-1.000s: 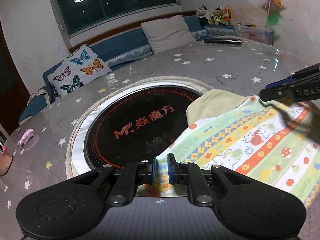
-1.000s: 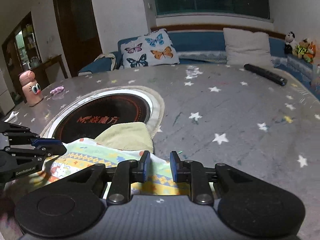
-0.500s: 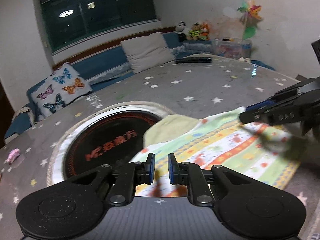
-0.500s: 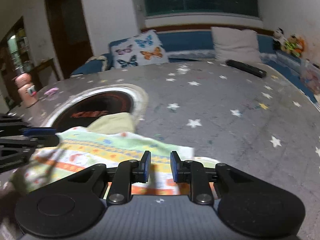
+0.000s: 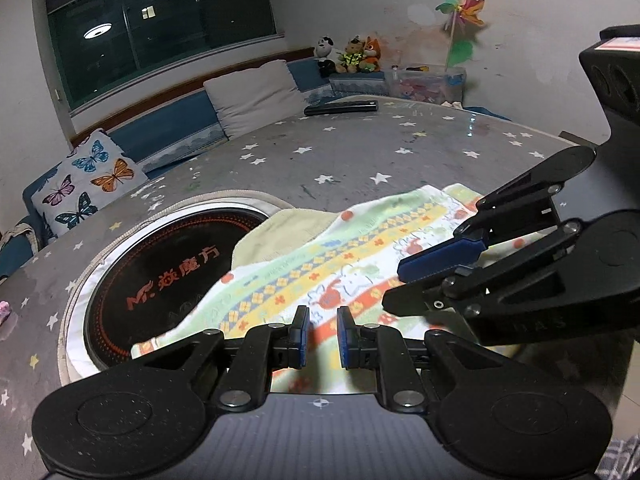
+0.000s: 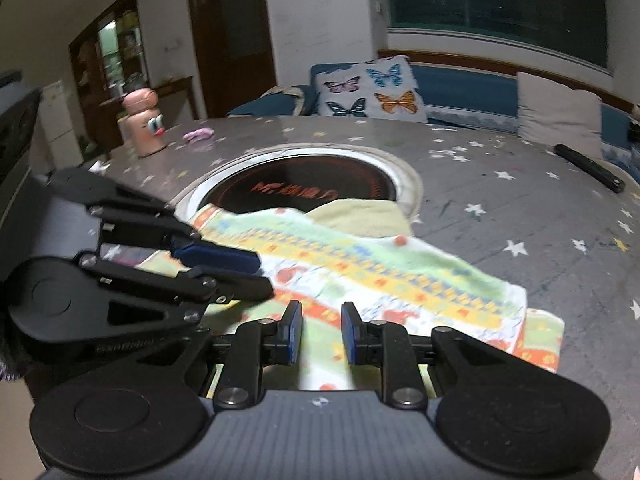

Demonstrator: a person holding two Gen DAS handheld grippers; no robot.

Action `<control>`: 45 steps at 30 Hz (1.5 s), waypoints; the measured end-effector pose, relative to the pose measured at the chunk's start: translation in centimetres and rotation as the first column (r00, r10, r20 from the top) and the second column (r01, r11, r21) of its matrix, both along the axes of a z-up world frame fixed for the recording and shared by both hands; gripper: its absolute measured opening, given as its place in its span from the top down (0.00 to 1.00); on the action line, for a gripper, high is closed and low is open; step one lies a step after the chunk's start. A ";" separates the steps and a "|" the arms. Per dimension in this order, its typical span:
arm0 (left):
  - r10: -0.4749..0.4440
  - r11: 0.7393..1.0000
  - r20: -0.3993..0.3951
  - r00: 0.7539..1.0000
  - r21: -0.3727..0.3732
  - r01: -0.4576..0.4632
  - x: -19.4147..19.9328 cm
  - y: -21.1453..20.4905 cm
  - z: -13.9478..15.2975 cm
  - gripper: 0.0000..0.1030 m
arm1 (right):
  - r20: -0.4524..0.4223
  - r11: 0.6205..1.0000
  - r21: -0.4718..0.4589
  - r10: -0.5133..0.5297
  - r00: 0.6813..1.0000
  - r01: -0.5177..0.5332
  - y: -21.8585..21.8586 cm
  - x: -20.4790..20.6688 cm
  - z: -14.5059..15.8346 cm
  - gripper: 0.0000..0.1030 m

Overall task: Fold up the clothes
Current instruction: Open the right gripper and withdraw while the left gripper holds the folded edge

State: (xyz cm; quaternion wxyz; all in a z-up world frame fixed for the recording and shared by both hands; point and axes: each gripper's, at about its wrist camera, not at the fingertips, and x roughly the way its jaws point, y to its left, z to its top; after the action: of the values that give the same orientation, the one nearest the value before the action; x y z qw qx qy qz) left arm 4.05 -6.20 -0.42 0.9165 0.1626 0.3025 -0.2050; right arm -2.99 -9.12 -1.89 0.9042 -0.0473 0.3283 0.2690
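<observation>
Lying crosswise just ahead of both grippers, the patterned baby garment [image 5: 360,256] spans the table [image 5: 360,152]; left gripper [image 5: 322,338] and right gripper [image 6: 321,338] hover parted, grasping nothing.

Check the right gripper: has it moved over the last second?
Yes. Seen from the left wrist camera, the right gripper has come in from the right edge toward the left gripper, now crossing the patterned cloth nearer the dark cooktop disc.

Dim indoor light comes from a ceiling lamp reflected in the dark window [image 5: 160,32]. Fisheye bending curves the counter [image 5: 360,152] edges; the right wrist view is slightly motion-blurred.
</observation>
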 end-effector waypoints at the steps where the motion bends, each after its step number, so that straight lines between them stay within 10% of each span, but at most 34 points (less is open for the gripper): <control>1: -0.002 1.000 0.001 1.000 -0.001 0.002 -0.3 0.1 -0.1 0.84 | 0.002 1.000 -0.003 0.008 1.000 -0.008 0.1 -0.4 0.1 0.80; 11: 0.014 0.999 0.003 1.000 -0.034 -0.014 -3.9 1.6 -0.8 0.79 | 0.024 0.997 -0.030 0.073 0.997 -0.073 0.3 -4.9 -0.1 0.79; 23: 0.095 0.991 -0.009 0.995 -0.092 -0.096 -5.7 4.3 -0.6 0.77 | -0.040 0.991 0.006 -0.134 0.990 0.134 -5.6 -6.6 -0.5 0.78; 45: 0.228 0.972 -0.016 0.974 -0.061 -0.228 -2.0 7.0 0.0 0.76 | -0.023 0.975 0.041 -0.216 0.976 0.217 -7.2 -2.5 0.3 0.74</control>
State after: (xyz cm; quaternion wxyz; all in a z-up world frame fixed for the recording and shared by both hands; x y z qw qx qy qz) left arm 2.09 0.77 -0.46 0.9372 0.0971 0.3169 -0.1086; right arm -5.48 -16.34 -1.63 0.9259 0.0110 0.3340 0.1763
